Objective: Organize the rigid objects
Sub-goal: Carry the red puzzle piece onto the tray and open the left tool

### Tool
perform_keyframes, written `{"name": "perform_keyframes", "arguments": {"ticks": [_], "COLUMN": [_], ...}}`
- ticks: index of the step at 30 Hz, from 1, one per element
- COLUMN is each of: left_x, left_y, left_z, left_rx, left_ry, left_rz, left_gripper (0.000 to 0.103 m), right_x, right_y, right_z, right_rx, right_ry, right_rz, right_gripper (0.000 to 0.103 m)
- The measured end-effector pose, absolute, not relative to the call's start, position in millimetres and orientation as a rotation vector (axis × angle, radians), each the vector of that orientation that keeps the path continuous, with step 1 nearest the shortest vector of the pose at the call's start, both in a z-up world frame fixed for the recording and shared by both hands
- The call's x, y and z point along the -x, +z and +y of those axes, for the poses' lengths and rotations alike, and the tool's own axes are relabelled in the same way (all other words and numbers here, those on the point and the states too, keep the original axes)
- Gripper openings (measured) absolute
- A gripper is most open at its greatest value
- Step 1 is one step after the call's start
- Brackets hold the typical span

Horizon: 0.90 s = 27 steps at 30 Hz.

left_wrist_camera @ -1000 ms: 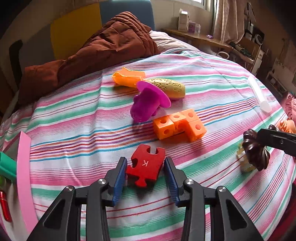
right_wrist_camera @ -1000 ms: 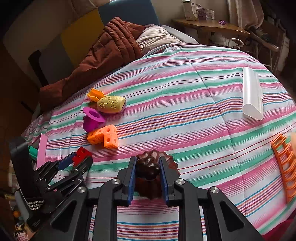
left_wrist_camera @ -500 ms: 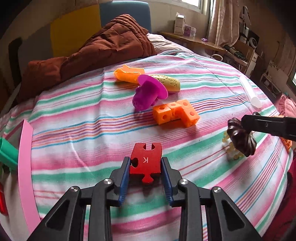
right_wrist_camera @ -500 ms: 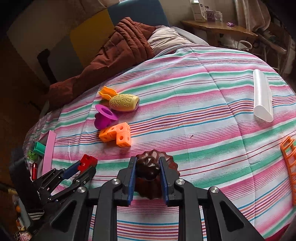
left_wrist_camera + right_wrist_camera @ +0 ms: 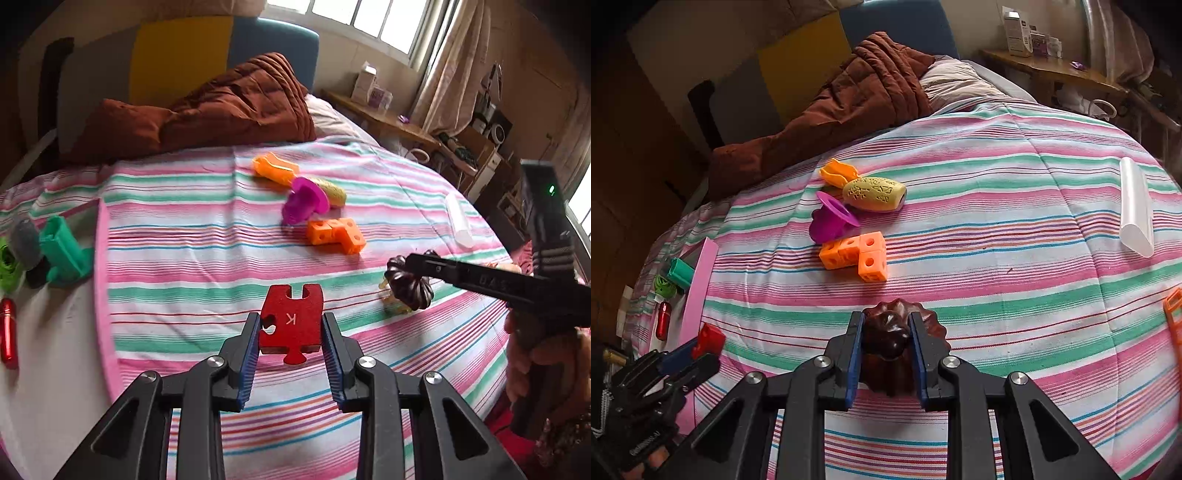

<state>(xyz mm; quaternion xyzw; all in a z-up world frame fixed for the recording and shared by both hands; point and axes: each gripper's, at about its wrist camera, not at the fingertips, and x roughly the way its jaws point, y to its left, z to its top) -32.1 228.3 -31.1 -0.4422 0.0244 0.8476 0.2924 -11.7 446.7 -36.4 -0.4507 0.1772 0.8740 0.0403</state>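
My left gripper (image 5: 291, 325) is shut on a red puzzle piece (image 5: 291, 321) marked K and holds it above the striped bedspread (image 5: 207, 258). My right gripper (image 5: 886, 332) is shut on a dark brown fluted mould (image 5: 886, 332); the left wrist view shows that brown mould (image 5: 408, 284) to the right, over a pale yellow item. In the right wrist view the red piece (image 5: 711, 338) shows at lower left. Orange linked cubes (image 5: 858, 254), a purple cup-shaped toy (image 5: 829, 219), a yellow patterned cylinder (image 5: 873, 194) and an orange piece (image 5: 838, 171) lie grouped mid-bed.
A white tube (image 5: 1134, 206) lies at the right, an orange rack (image 5: 1174, 317) at the right edge. Off the bedspread's left edge lie a teal block (image 5: 62, 247), a green item (image 5: 7, 262) and a red capsule (image 5: 7, 332). A brown quilt (image 5: 221, 110) is heaped at the back.
My left gripper shut on the red puzzle piece, lifted it off the bedspread and drew back. The right gripper shifted slightly with the brown mould still held.
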Motion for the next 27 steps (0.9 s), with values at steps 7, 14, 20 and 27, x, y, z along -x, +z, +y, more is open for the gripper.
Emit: {"name": "perform_keyframes", "arguments": {"ticks": [7,14,20,27], "left_x": [34,61,88,111], "left_y": [-15,-27,-45,-58], "left_z": [168,104,67,55], "left_rx": [1.142,1.209,1.305,1.361], "left_ry": [2.377,2.522,2.594,2.682], "left_rz": [-0.005,-0.124,-0.189,-0.154], "left_gripper": [0.032,0.032,0.032,0.032], "right_x": [12,12,12,9], "right_y": [-36,-36,-38,-32], "right_z": [434,421,418,414], "right_rx": [1.362,1.337,1.333,1.269], "right_ry": [2.716,2.762,2.767,2.802], "right_rz": [0.478,0.447,0.415,0.388], "right_gripper": [0.024,0.024,0.024,0.024]}}
